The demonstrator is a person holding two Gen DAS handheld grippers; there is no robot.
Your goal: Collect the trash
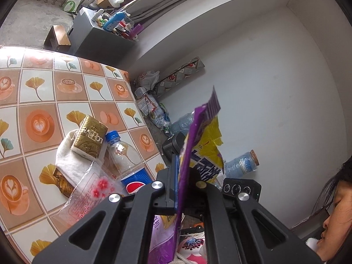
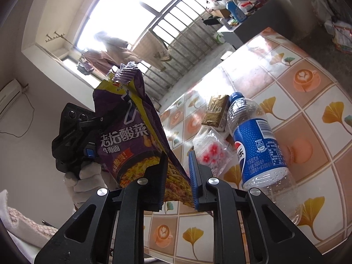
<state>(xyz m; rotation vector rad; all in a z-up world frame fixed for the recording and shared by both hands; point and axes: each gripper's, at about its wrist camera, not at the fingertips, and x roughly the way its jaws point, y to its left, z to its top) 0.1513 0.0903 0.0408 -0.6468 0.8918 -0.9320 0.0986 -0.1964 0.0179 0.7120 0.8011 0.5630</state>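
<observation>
Noodle bag (image 2: 136,136) feels light and crinkly, so my left gripper (image 1: 187,189) jaws pinch its edge while my right gripper (image 2: 177,176) jaws sit open around it.

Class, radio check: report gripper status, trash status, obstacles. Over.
Left gripper shut on purple noodle wrapper. Right gripper open around wrapper's edge. Pepsi bottle, clear bag uncollected on table.

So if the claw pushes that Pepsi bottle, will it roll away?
Probably. The Pepsi bottle lies on its side on the table, and its round body would likely roll sideways. It looks empty and clear, so it is probably light and would scoot easily. Its thin plastic may dent if squeezed hard.
</observation>
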